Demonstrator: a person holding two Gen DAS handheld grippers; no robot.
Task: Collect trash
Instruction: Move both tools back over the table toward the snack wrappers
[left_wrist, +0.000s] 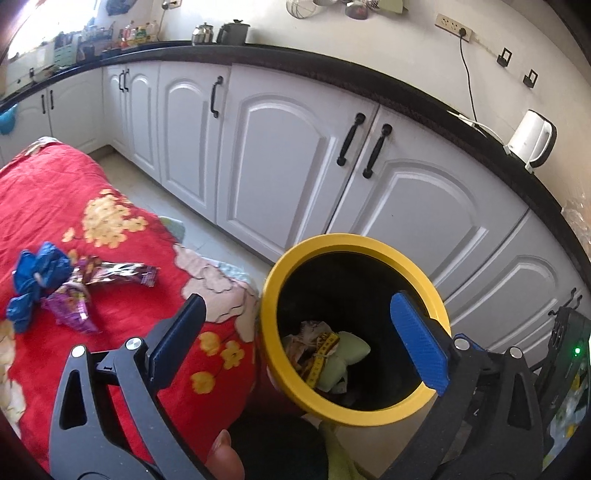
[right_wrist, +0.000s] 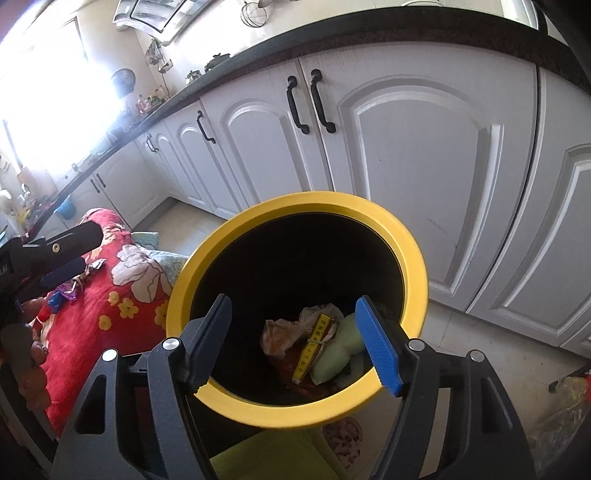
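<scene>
A black bin with a yellow rim (left_wrist: 271, 291) (right_wrist: 415, 258) stands beside a table under a red floral cloth (left_wrist: 122, 306) (right_wrist: 118, 295). Inside the bin lie crumpled paper (right_wrist: 280, 332), a pale green wad (left_wrist: 347, 350) (right_wrist: 332, 358) and a yellow measuring tape (left_wrist: 323, 350) (right_wrist: 314, 345). On the cloth lie a crumpled blue bag (left_wrist: 35, 280) and shiny purple wrappers (left_wrist: 92, 288). My left gripper (left_wrist: 299, 339) is open and empty, straddling the bin's rim. My right gripper (right_wrist: 299, 339) is open and empty over the bin's mouth. The left gripper also shows in the right wrist view (right_wrist: 70, 258) above the cloth.
White cabinet doors (left_wrist: 280, 155) (right_wrist: 424, 147) with black handles run behind the bin under a dark counter (left_wrist: 332, 70). A white kettle (left_wrist: 532, 140) stands on the counter. A device with a green light (left_wrist: 569, 350) is at the right. A plastic bag (right_wrist: 565, 417) lies on the floor.
</scene>
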